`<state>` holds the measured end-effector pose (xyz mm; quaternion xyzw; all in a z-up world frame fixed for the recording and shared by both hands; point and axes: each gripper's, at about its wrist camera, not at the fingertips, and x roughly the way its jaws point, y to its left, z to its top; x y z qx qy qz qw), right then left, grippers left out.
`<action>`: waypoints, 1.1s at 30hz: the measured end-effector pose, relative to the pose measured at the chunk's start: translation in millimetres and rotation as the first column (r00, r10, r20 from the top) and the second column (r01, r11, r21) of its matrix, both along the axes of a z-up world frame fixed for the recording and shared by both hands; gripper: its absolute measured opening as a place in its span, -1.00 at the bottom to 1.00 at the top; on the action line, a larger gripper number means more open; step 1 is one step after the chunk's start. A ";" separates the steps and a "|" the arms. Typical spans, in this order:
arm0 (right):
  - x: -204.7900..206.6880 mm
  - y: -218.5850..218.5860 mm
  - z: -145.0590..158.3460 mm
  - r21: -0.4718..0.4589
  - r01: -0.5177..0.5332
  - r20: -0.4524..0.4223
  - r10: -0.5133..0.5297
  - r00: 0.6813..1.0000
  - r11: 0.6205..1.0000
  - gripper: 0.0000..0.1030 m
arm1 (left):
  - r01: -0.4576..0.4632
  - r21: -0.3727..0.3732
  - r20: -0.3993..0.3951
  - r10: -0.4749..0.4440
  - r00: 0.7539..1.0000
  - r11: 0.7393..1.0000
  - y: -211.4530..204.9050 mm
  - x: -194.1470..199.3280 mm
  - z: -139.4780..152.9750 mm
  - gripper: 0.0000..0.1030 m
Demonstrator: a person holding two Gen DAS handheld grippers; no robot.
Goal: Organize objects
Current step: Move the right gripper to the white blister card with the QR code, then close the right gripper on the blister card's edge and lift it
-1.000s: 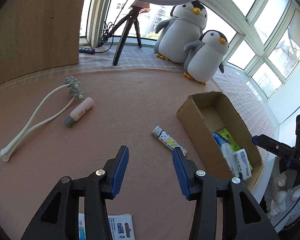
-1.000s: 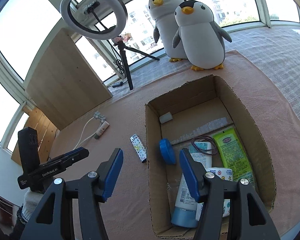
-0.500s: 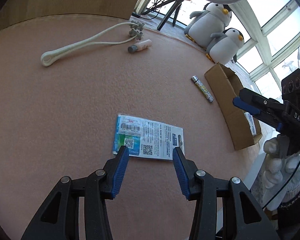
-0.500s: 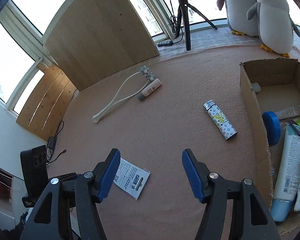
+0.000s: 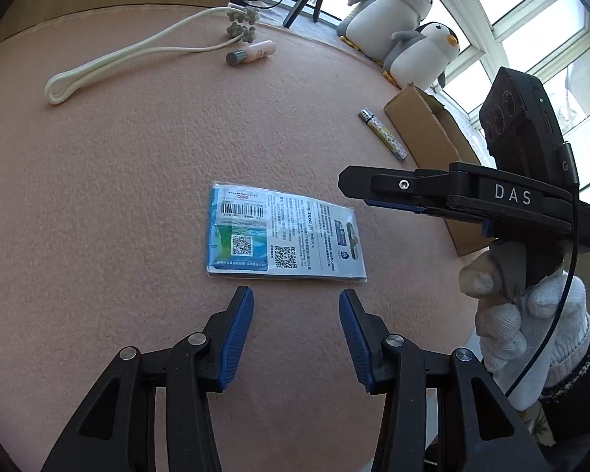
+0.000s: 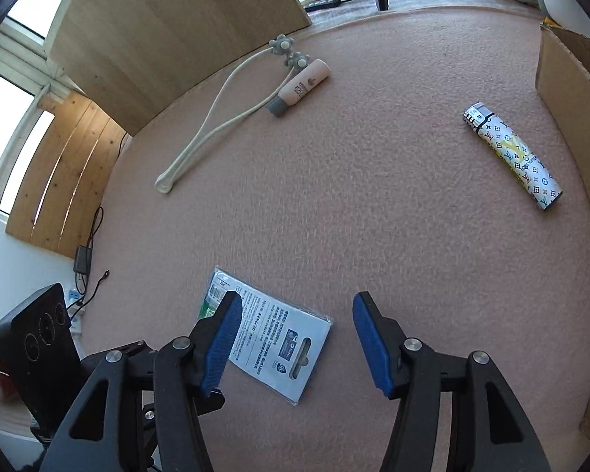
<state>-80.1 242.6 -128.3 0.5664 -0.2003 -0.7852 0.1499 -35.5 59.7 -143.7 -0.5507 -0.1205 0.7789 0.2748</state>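
Blue-padded left tongs (image 5: 296, 299) gape empty before the flat packet (image 5: 285, 236); right tongs (image 6: 295, 314) likewise; only the left view shows the gloved hand (image 5: 527, 314).

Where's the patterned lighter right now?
The lighter lies on the pink mat at the right wrist view's right side, just left of the cardboard box.

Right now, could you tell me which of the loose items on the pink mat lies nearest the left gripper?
The flat printed packet, just ahead of the left gripper; the lighter, tube and massager lie farther off.
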 end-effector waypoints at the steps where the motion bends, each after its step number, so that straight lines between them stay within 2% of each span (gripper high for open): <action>1: -1.8 -1.3 -2.6 -0.007 -0.010 0.009 0.010 1.000 1.000 -0.05 | -0.010 0.007 0.003 0.010 1.000 1.000 -1.1 -1.8 -0.5 -0.05; 6: -2.7 -5.6 -5.2 -0.032 -0.083 0.029 0.084 0.996 0.996 -0.31 | -0.095 0.021 0.008 0.095 0.995 0.995 -7.7 -16.7 0.3 -0.05; 13: 13.4 -12.6 -9.0 -0.107 -0.175 0.067 0.183 0.981 0.979 -0.32 | -0.162 -0.010 -0.020 0.161 0.987 0.987 -4.6 -46.9 2.8 -0.05; 16: 18.7 -15.0 -1.8 -0.079 -0.211 0.051 0.216 0.975 0.974 -0.32 | -0.198 -0.018 -0.021 0.198 0.980 0.980 -7.1 -62.4 4.0 -0.05; 18: 17.0 -9.9 6.2 -0.074 -0.200 0.026 0.202 0.979 0.977 -0.32 | -0.218 -0.009 -0.029 0.217 0.976 0.976 -11.5 -67.2 8.4 -0.05; 21: 11.1 -1.8 12.1 -0.079 -0.169 0.010 0.171 0.985 0.982 -0.32 | -0.217 -0.007 -0.041 0.216 0.975 0.976 -18.2 -57.9 14.8 -0.05; 27: 4.8 -2.1 6.2 -0.093 -0.152 0.033 0.156 0.987 0.984 -0.32 | -0.193 -0.025 -0.014 0.193 0.981 0.981 -15.8 -25.5 7.3 -0.04; 30: 1.4 -8.9 4.3 -0.094 -0.169 0.048 0.174 0.984 0.981 -0.32 | -0.167 -0.029 0.003 0.167 0.986 0.986 -6.4 -14.7 1.9 -0.01; 33: -0.3 -19.4 3.4 -0.086 -0.196 0.051 0.200 0.978 0.977 -0.31 | -0.146 -0.060 -0.014 0.146 0.989 0.987 2.3 -12.5 3.3 0.07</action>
